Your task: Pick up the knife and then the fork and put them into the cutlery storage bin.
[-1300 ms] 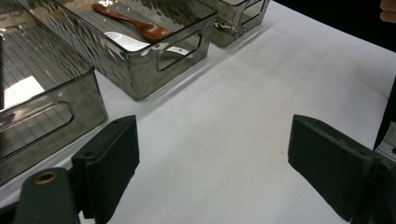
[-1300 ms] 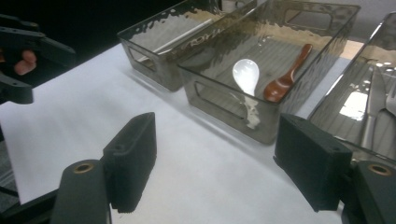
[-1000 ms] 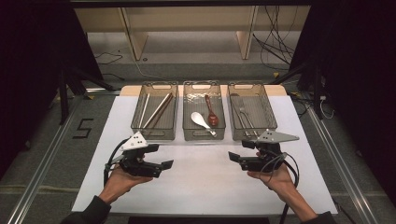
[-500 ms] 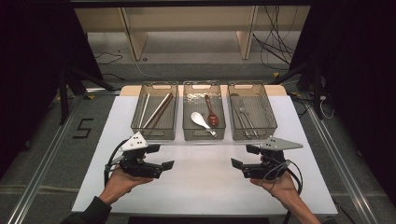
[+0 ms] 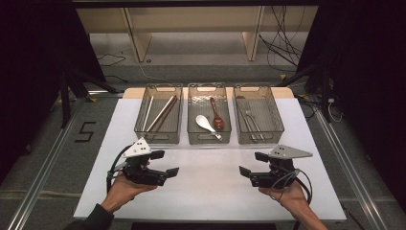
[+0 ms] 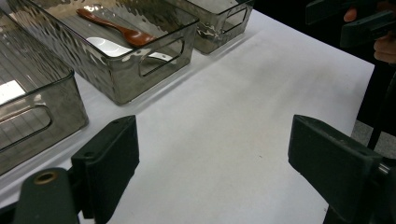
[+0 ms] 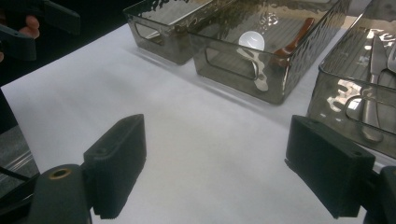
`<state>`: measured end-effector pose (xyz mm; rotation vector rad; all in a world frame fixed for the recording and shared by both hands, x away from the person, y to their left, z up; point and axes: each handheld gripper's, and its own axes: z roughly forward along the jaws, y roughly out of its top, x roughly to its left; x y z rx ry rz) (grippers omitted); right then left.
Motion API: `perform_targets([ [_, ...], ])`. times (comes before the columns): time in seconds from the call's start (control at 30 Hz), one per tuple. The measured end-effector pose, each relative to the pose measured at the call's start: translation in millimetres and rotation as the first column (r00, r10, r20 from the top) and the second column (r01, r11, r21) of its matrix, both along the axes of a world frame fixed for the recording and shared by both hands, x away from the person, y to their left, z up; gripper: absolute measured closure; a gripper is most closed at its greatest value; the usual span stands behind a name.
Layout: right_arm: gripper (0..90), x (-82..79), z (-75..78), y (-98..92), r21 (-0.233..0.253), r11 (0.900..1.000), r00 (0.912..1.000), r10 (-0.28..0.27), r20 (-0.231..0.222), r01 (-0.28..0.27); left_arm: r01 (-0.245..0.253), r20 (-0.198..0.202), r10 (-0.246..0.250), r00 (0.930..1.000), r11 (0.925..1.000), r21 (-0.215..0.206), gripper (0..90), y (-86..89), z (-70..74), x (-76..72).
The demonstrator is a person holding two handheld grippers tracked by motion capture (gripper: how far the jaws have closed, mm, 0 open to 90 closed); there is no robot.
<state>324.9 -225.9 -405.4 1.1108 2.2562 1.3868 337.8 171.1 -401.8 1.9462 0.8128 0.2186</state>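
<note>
A "5" (image 5: pixel 86 131) marks the floor (left of the table).

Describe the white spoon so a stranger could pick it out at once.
Three clear bins stand in a row at the far edge of the white table. In the middle bin lie two spoons. The white spoon is the pale, broad-bowled one left of the brown wooden spoon.

Three bins (image 5: pixel 209 113), two spoons (image 5: pixel 207 124)

A white table (image 5: pixel 210 191) carries three smoky clear bins in a row toward twelve o'clock: left bin (image 5: pixel 159 137), middle bin (image 5: pixel 208 139), right bin (image 5: pixel 261 138)
</note>
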Motion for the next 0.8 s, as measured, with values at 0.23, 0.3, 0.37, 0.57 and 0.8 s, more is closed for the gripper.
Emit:
perform_targets([
  [0.23,20.9,-0.1,0.6,-1.1,-0.001,1.0,1.0,-0.001,0.001,0.001,-0.004,-0.002,0.004,1.0,1.0,-0.001,15.9,0.0,-0.6,0.9],
  [0.3,20.9,0.0,0.7,-1.3,-0.001,1.0,1.0,-0.001,0.004,0.001,-0.004,-0.002,0.004,1.0,1.0,-0.001,15.9,-0.1,-0.5,0.9],
  [0.37,20.9,0.2,0.7,-1.6,0.0,1.0,1.0,-0.002,0.004,0.002,-0.004,-0.002,0.004,1.0,1.0,0.0,15.9,-0.3,-0.6,0.9],
  [0.57,21.0,0.5,0.5,-0.9,-0.006,1.0,1.0,-0.002,0.004,0.002,-0.004,-0.002,0.004,1.0,1.0,0.001,15.9,-0.2,-0.8,1.1],
  [0.8,21.1,0.9,0.3,-0.5,-0.005,1.0,1.0,0.0,0.005,0.0,-0.002,-0.005,0.002,1.0,1.0,0.007,15.9,-0.3,-1.5,1.8],
])
